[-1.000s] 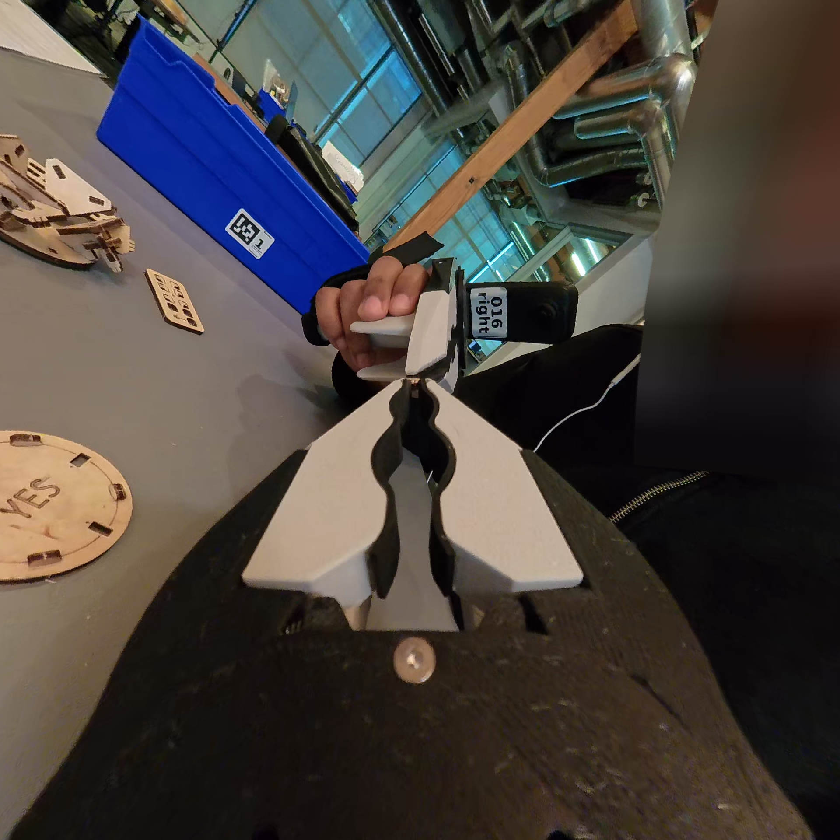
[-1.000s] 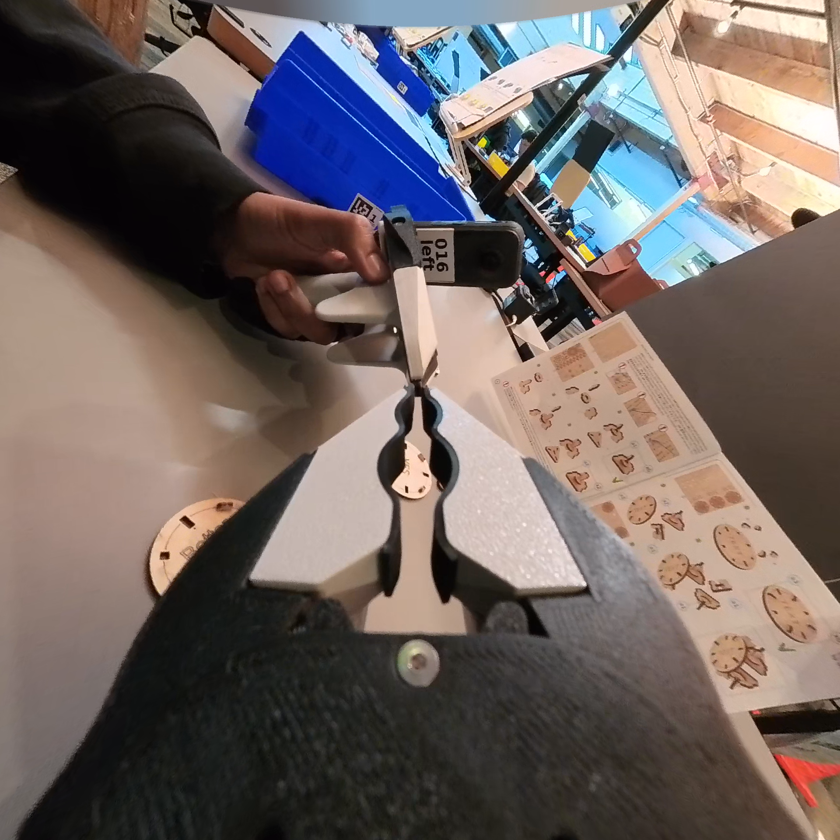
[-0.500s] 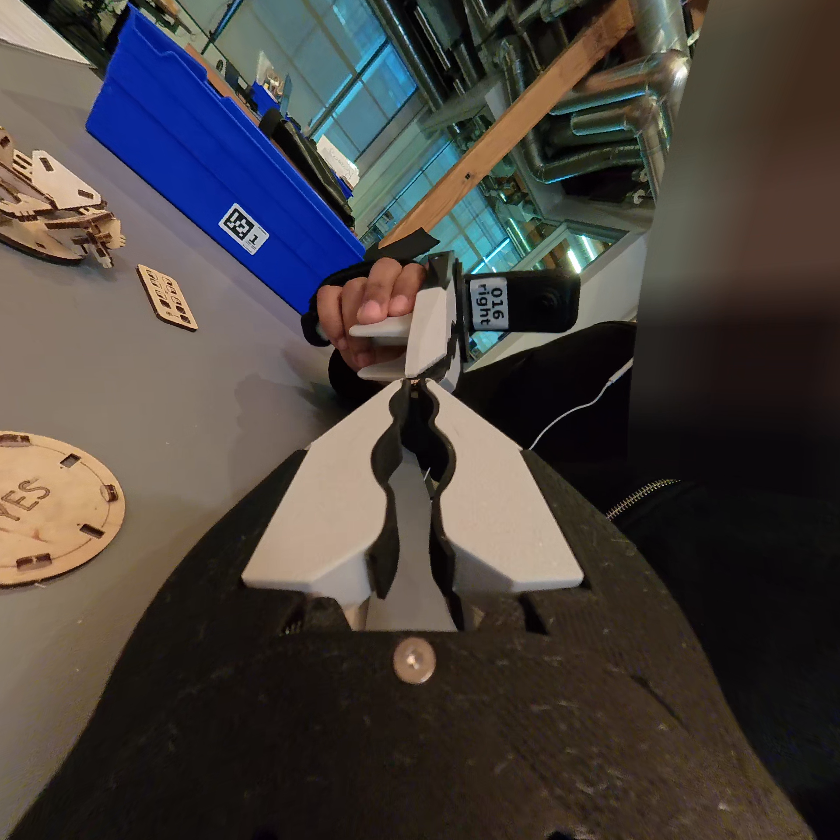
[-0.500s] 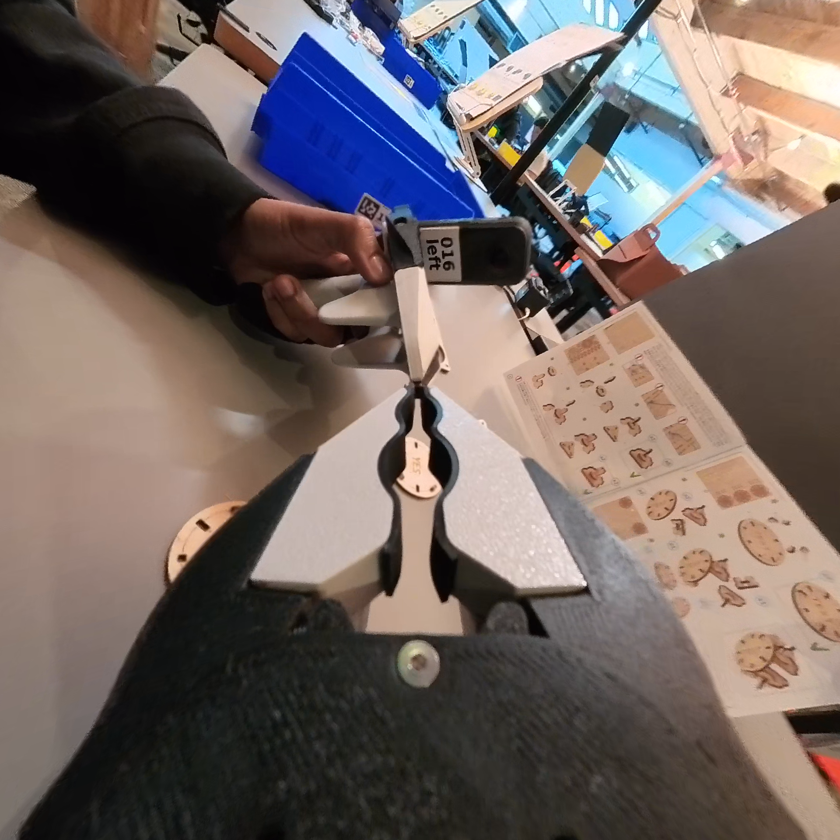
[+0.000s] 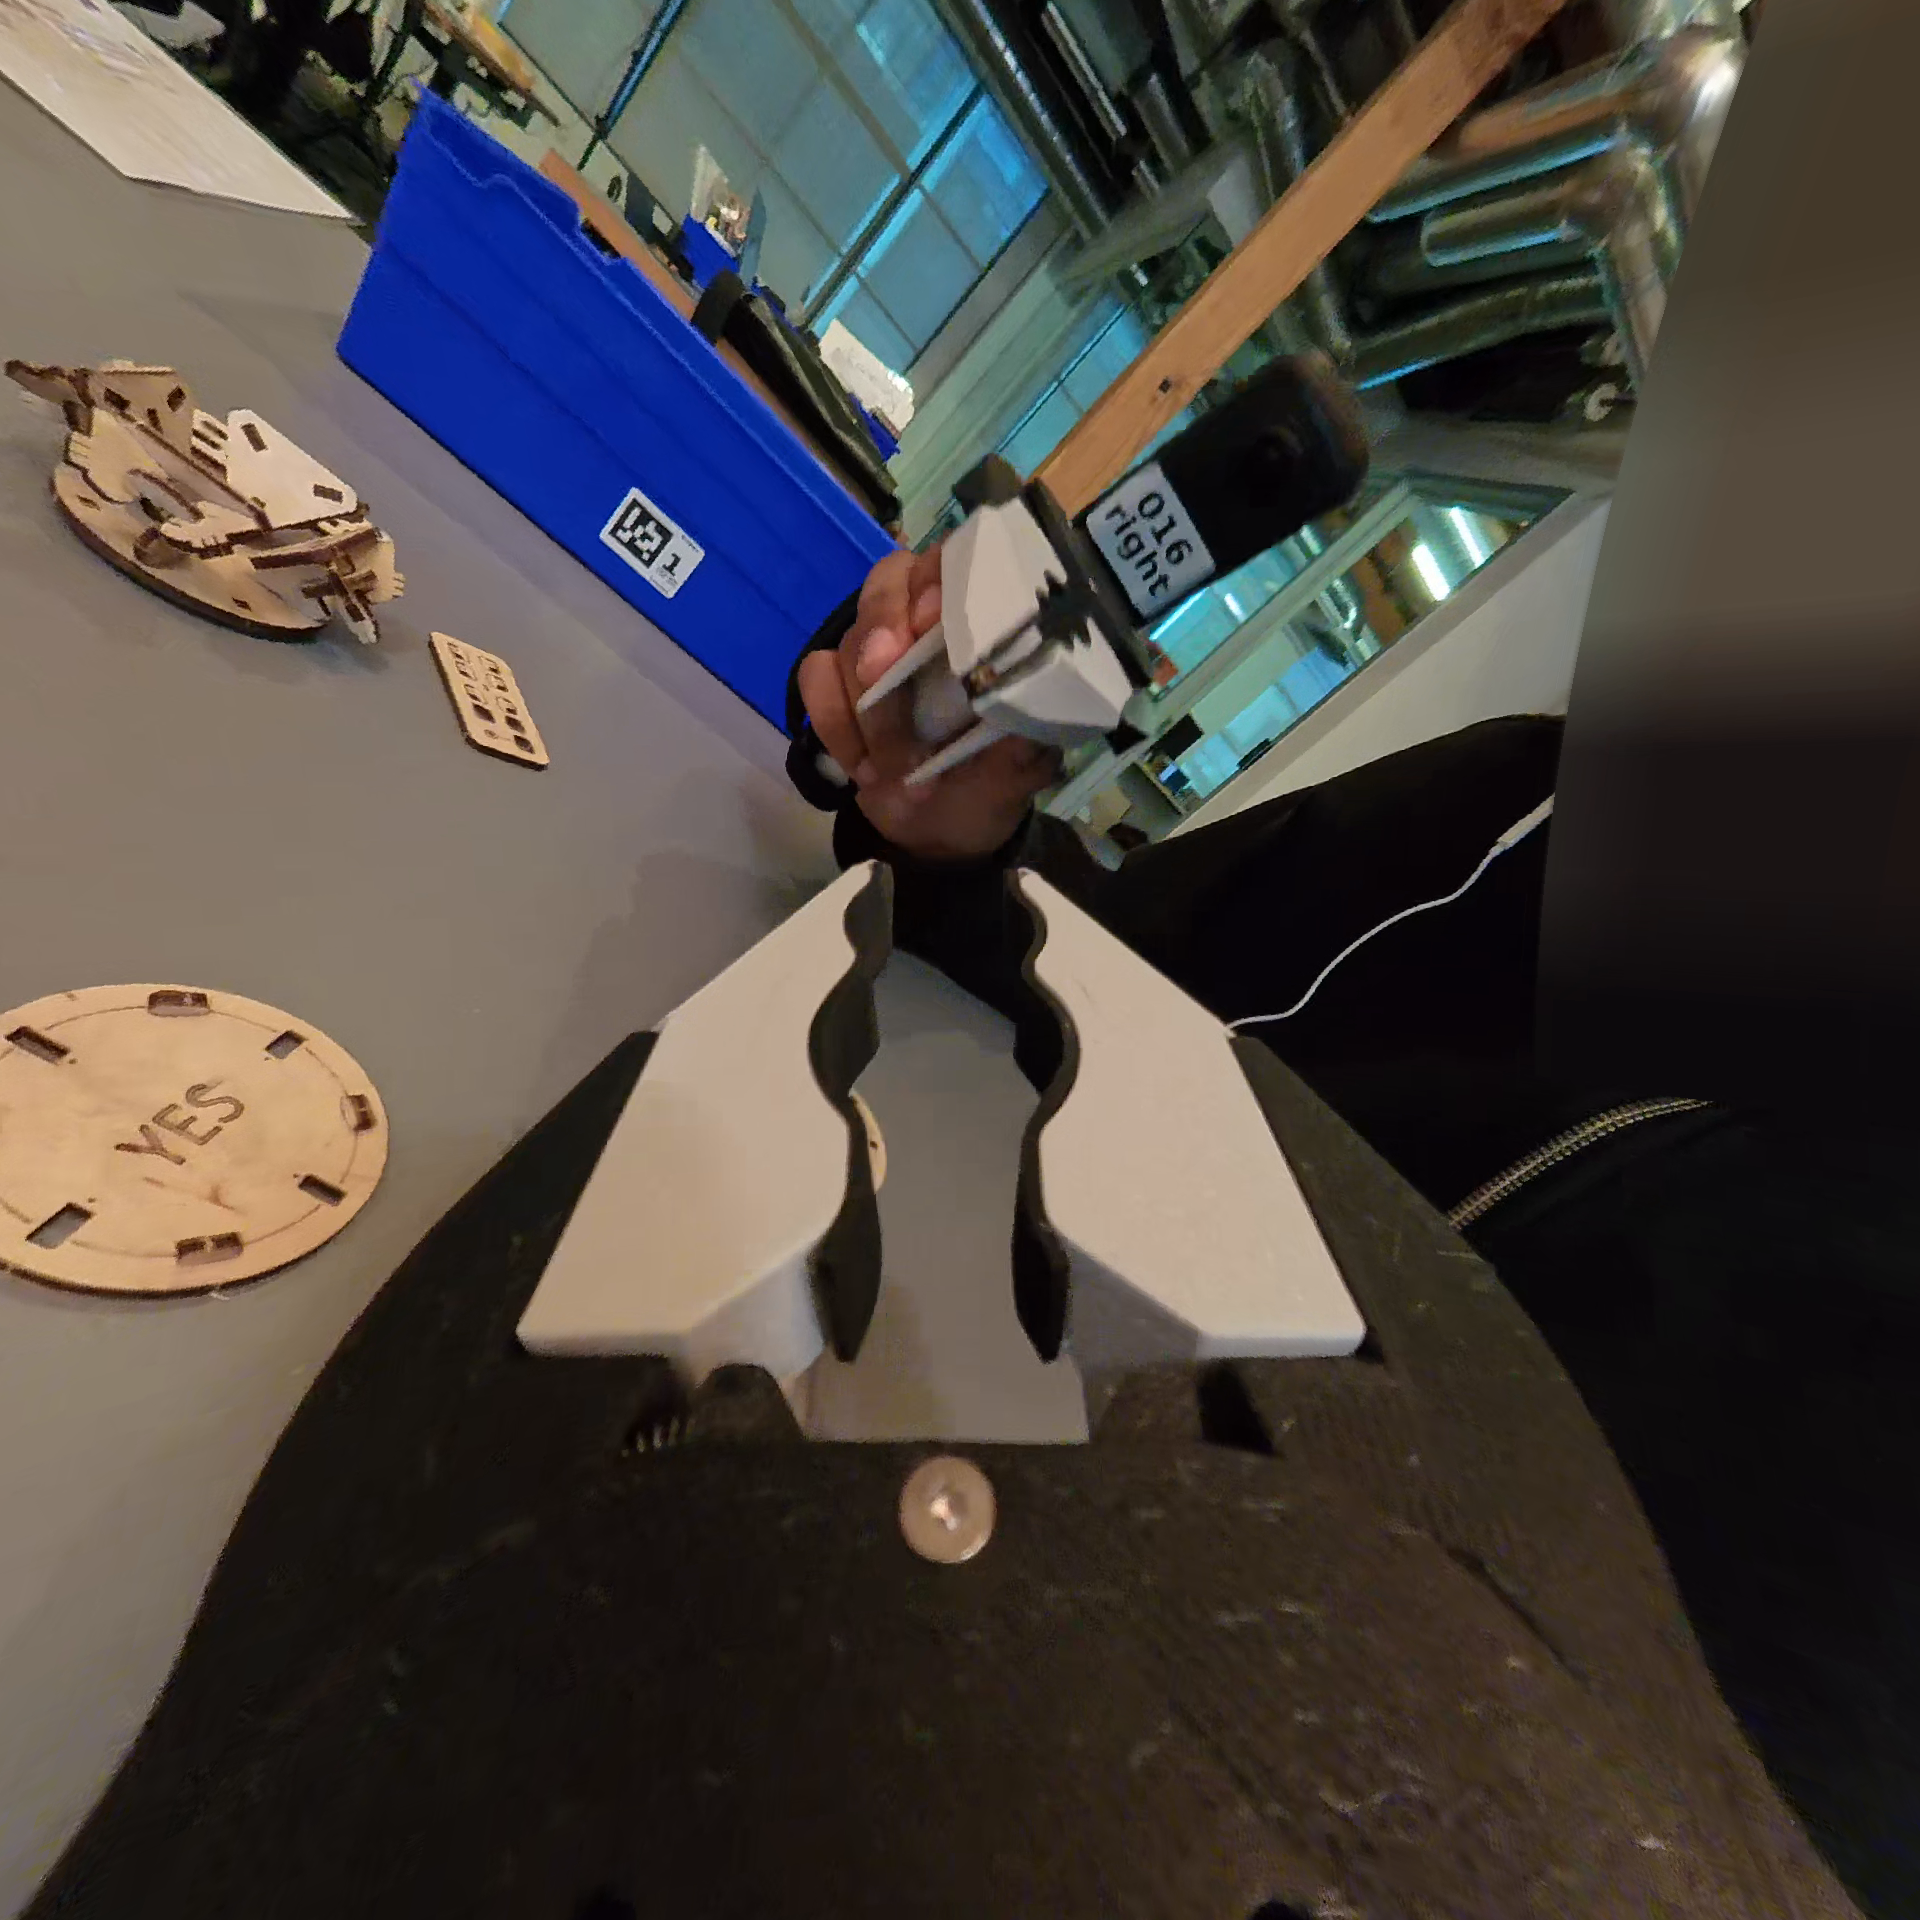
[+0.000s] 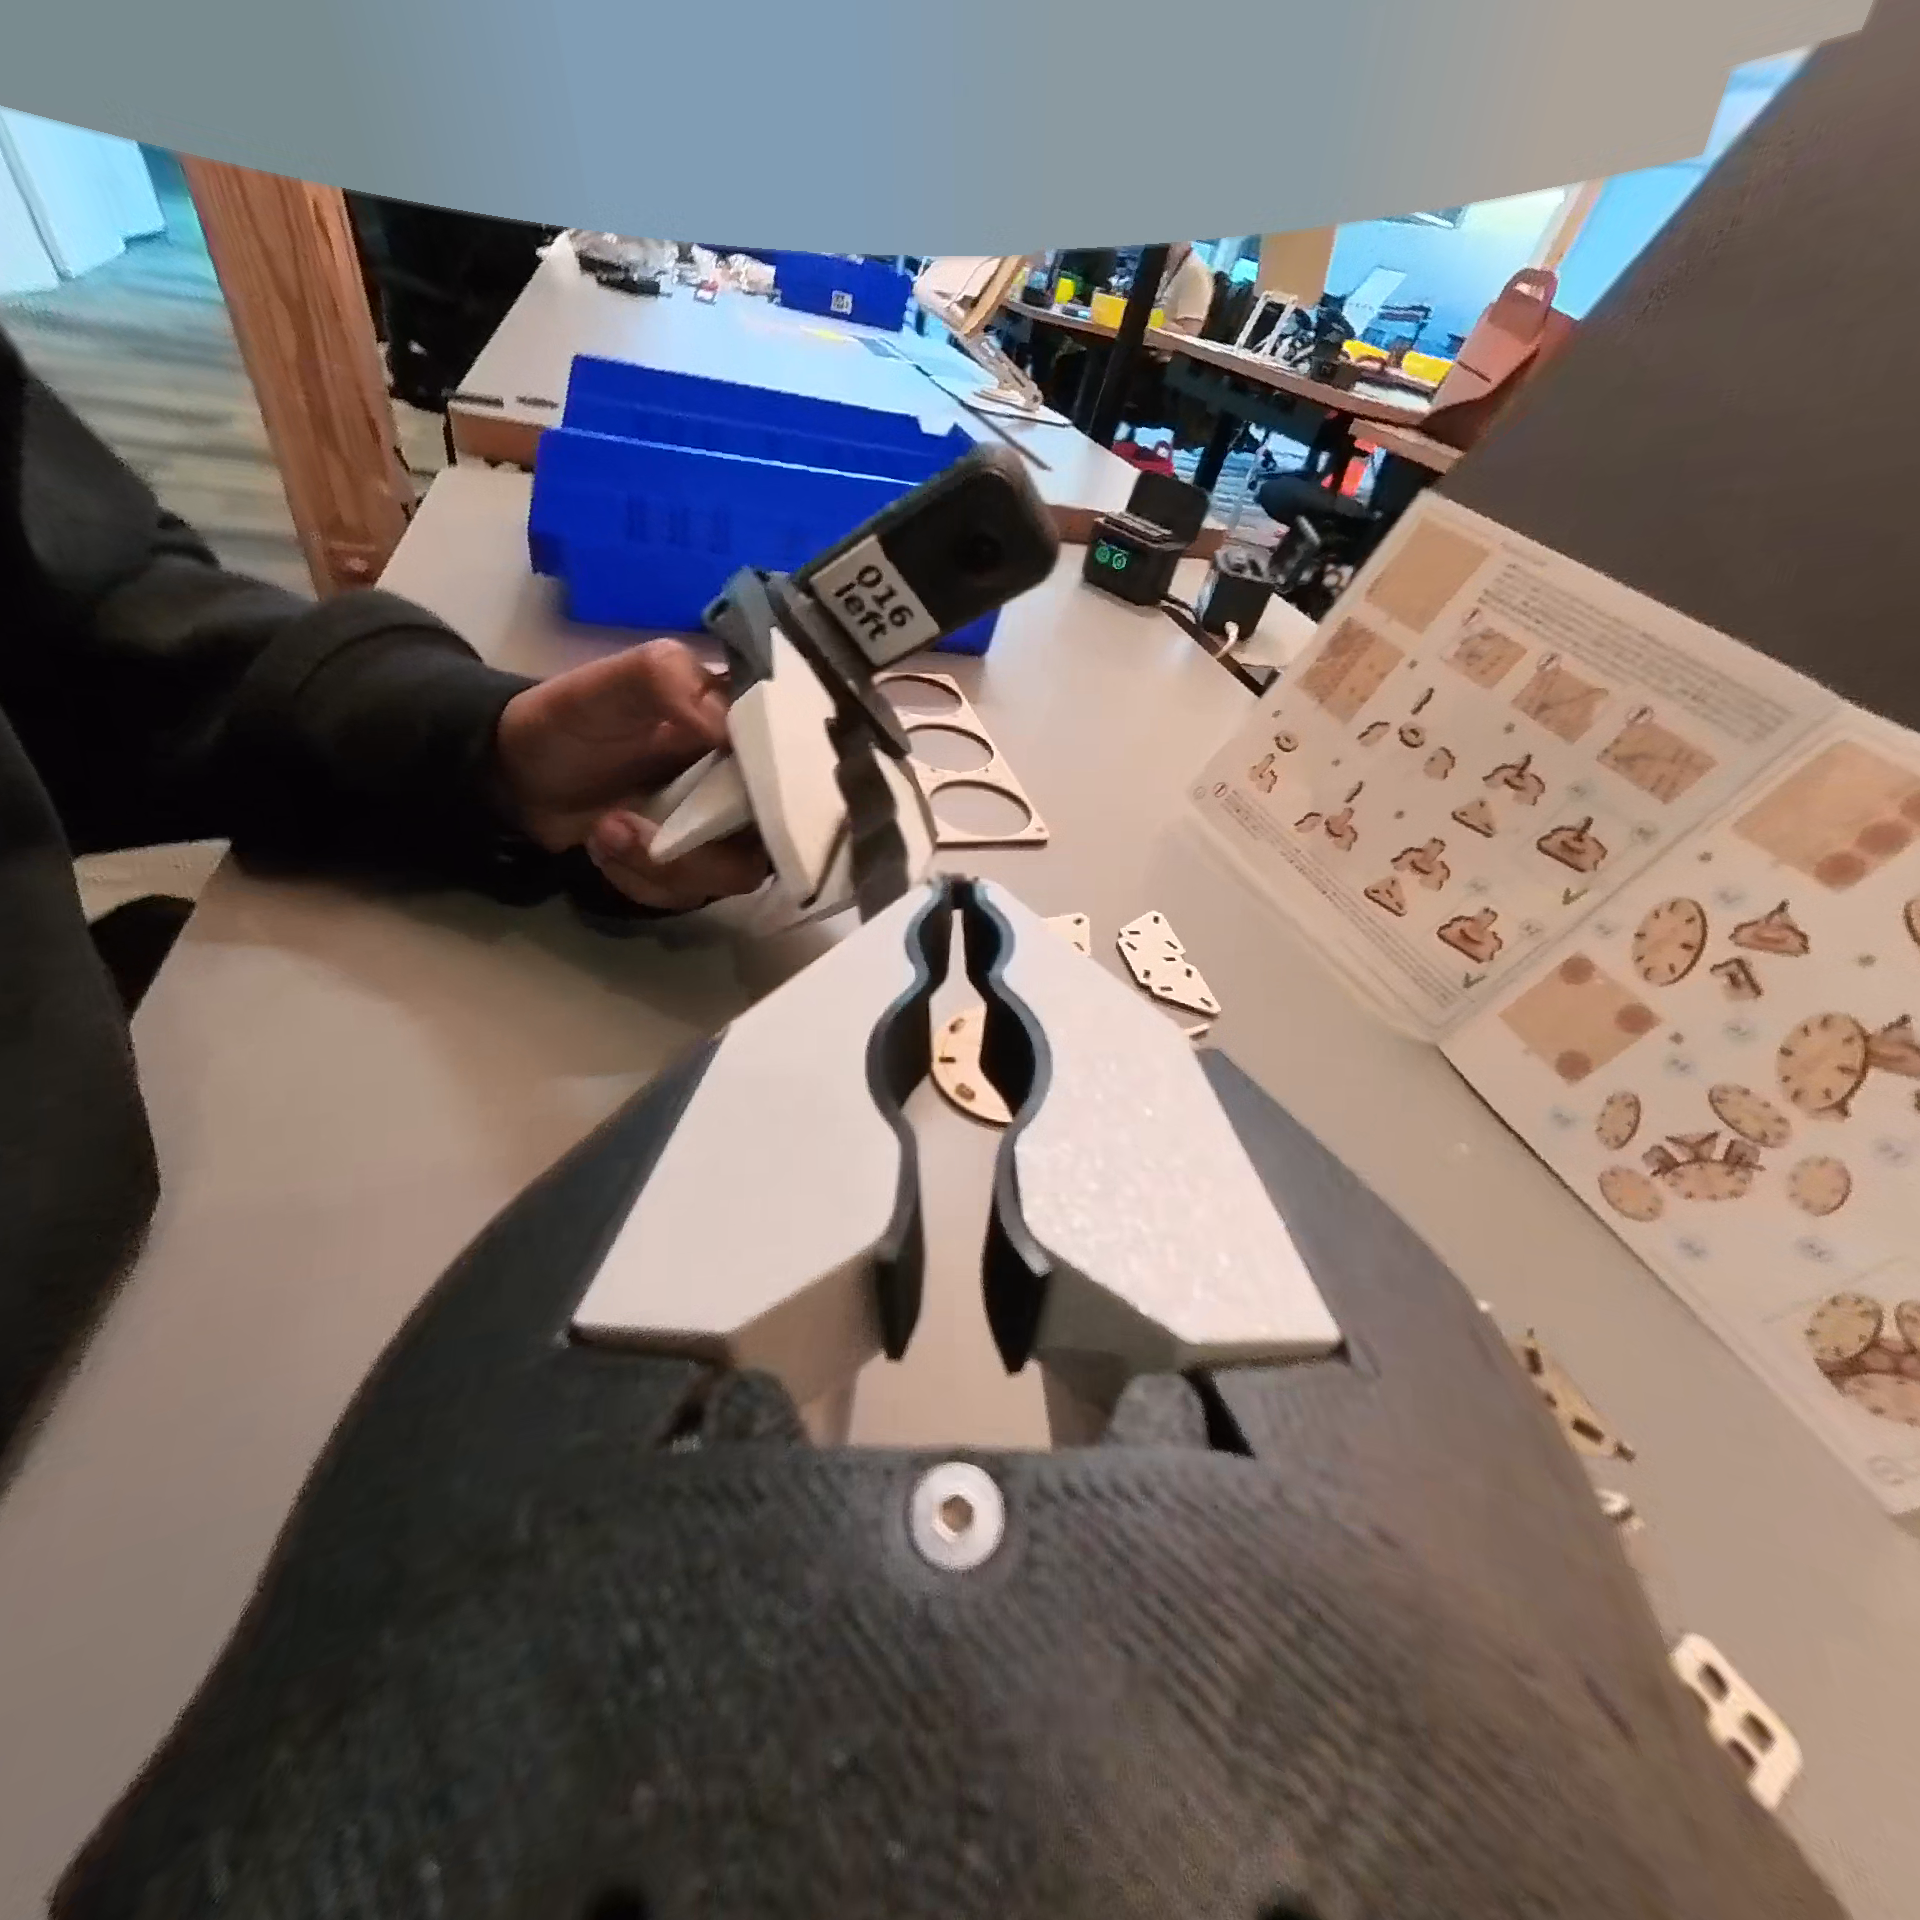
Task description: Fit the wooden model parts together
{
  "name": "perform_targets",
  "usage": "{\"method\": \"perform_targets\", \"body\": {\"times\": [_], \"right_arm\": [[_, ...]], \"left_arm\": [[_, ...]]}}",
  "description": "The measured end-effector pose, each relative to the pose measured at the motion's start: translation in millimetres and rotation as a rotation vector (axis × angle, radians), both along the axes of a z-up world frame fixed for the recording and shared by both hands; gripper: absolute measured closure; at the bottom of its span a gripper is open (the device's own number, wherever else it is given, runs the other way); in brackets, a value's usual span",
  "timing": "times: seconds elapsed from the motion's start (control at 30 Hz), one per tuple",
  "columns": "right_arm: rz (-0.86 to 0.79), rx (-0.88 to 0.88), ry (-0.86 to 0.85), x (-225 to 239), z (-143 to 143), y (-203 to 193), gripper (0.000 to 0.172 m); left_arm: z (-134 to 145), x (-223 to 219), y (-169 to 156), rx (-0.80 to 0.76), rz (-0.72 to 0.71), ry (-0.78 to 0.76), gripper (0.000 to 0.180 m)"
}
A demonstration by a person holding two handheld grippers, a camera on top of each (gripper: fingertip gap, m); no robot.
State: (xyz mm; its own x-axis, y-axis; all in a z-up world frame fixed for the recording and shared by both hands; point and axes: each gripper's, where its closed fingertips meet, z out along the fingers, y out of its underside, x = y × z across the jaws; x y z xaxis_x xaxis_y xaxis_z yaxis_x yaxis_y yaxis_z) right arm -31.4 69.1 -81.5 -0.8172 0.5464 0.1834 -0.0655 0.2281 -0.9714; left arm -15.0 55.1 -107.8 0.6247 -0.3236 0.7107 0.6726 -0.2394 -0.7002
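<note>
My left gripper is open, with nothing between its pads, above the grey table. In the right wrist view it shows with its fingers apart, just left of my right fingertips. My right gripper is shut; I cannot make out anything at its tips. A hand holds it up beyond my left fingertips. A small wooden disc lies on the table below my right jaws. A larger round wooden disc lies left of my left gripper.
A part-built wooden model, a small slotted wooden strip and a blue bin lie farther off. An instruction sheet, a wooden sheet with round cut-outs and small wooden plates lie to the right. Between my left fingertips and the larger round wooden disc there is roughly 12 cm.
My left gripper has opened; it was shut, tip to tip with my right gripper. The two grippers have drawn apart and the right one has tilted. The right stays shut.
</note>
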Motion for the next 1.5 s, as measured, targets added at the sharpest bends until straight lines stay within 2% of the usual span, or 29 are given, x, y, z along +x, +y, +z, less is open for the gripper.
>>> {"method": "perform_targets", "body": {"times": [0.17, 0.3, 0.37, 0.43, 0.5, 0.57, 0.83, 0.93, 1.13, 1.23, 1.33, 1.37, 1.43, 1.5], "right_arm": [[-0.073, -0.038, -0.049, -13, 0, 18, 0.172], [-0.107, -0.041, -0.056, -19, -3, 26, 0.172], [-0.105, -0.046, -0.068, -20, -5, 25, 0.172], [-0.095, -0.054, -0.079, -20, -7, 23, 0.172], [-0.087, -0.049, -0.084, -19, -9, 19, 0.171], [-0.084, -0.036, -0.080, -18, -10, 15, 0.172], [-0.098, -0.016, -0.051, -17, -10, 13, 0.171], [-0.098, -0.028, -0.054, -17, -8, 17, 0.171], [-0.110, -0.065, -0.048, -18, -2, 25, 0.172], [-0.117, -0.074, -0.042, -18, 0, 29, 0.172], [-0.128, -0.074, -0.036, -19, 1, 32, 0.171], [-0.130, -0.075, -0.036, -20, 1, 32, 0.171], [-0.134, -0.077, -0.039, -20, 1, 33, 0.171], [-0.136, -0.078, -0.040, -21, 1, 33, 0.171]], "left_arm": [[-11, 14, 6, -0.073, -0.030, 0.109, 0.162], [-32, 30, 12, -0.191, -0.069, 0.278, 0.158], [-48, 39, 15, -0.275, -0.087, 0.404, 0.145], [-65, 40, 19, -0.369, -0.061, 0.551, 0.118], [-76, 48, 21, -0.413, -0.074, 0.665, 0.112], [-81, 59, 22, -0.421, -0.112, 0.709, 0.110], [-87, 63, 18, -0.456, -0.149, 0.701, 0.116], [-90, 56, 15, -0.482, -0.137, 0.714, 0.126], [-93, 59, 14, -0.492, -0.160, 0.717, 0.129], [-89, 81, 7, -0.443, -0.284, 0.632, 0.154], [-65, 113, -1, -0.304, -0.468, 0.440, 0.154], [-60, 117, -1, -0.278, -0.481, 0.421, 0.153], [-58, 111, 4, -0.266, -0.424, 0.463, 0.150], [-64, 97, 10, -0.290, -0.327, 0.550, 0.140]]}}
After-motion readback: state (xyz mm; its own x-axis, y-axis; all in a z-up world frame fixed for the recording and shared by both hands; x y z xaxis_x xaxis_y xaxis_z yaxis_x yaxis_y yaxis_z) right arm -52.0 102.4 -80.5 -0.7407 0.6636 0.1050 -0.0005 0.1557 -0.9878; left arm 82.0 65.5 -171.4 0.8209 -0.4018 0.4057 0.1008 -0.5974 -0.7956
